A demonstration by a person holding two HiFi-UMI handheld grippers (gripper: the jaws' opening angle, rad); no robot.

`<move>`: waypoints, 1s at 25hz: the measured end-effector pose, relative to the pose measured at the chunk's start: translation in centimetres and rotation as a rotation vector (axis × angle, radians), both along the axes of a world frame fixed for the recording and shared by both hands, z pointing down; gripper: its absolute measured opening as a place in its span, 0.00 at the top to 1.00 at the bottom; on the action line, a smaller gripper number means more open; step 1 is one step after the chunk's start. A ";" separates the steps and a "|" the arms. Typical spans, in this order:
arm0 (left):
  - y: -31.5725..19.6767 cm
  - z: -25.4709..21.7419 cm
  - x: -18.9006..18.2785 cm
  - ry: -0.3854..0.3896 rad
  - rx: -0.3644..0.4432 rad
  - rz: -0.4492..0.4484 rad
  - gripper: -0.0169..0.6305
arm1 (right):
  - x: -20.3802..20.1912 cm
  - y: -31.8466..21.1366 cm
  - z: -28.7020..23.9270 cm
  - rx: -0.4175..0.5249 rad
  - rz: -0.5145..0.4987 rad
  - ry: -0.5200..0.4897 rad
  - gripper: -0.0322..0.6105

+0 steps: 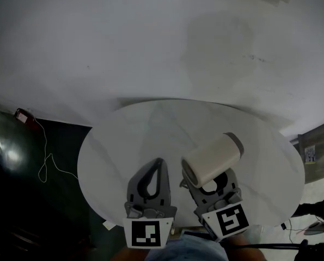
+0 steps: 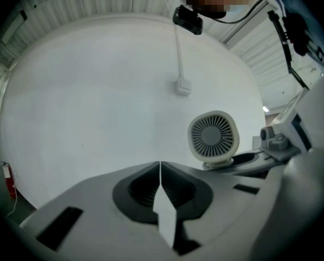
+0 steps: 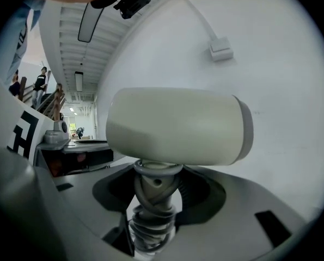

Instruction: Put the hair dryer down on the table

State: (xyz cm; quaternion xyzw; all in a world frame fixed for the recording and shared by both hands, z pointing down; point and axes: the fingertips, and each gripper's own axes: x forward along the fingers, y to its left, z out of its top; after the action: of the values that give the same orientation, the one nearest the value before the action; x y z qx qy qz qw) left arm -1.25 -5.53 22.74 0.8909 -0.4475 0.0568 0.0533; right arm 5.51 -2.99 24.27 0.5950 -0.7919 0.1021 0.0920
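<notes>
Cream cylindrical hair dryer (image 1: 212,159) at lower right, over round white tabletop (image 1: 123,140), handle clamped in right claw (image 3: 153,200); left claw (image 1: 159,162) closed, empty.

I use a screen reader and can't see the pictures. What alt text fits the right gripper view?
The right tongs grip a cream hair dryer by its handle, with the dryer's body lying crosswise above them. A white surface fills the background.

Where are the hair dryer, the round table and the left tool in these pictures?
hair dryer (image 1: 213,157), head view, on the side of its cream barrel.
table (image 1: 129,129), head view, on a bare part of its white top.
left tool (image 1: 160,165), head view, at the closed tips of its jaws.
</notes>
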 end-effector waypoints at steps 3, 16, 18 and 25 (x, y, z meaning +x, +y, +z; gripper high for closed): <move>-1.2 1.5 -0.1 -0.027 -0.011 -0.017 0.95 | 0.5 -1.2 2.1 -0.042 -0.007 -0.004 0.61; -5.4 7.7 0.1 -0.053 -0.120 -0.033 0.95 | 0.8 -5.4 10.2 -0.206 -0.024 -0.035 0.61; -5.9 8.5 0.0 -0.057 -0.133 -0.032 0.95 | 0.8 -6.0 10.7 -0.212 -0.023 -0.047 0.61; -7.4 10.7 -0.5 -0.056 -0.190 -0.058 0.95 | 0.3 -7.8 12.1 -0.248 -0.044 -0.067 0.61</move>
State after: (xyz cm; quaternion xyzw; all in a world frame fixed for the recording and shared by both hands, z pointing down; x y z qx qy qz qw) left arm -1.76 -12.92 33.47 0.8665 -0.4672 0.1225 0.1265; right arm 5.76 -10.74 36.37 0.5578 -0.7887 0.2172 0.1404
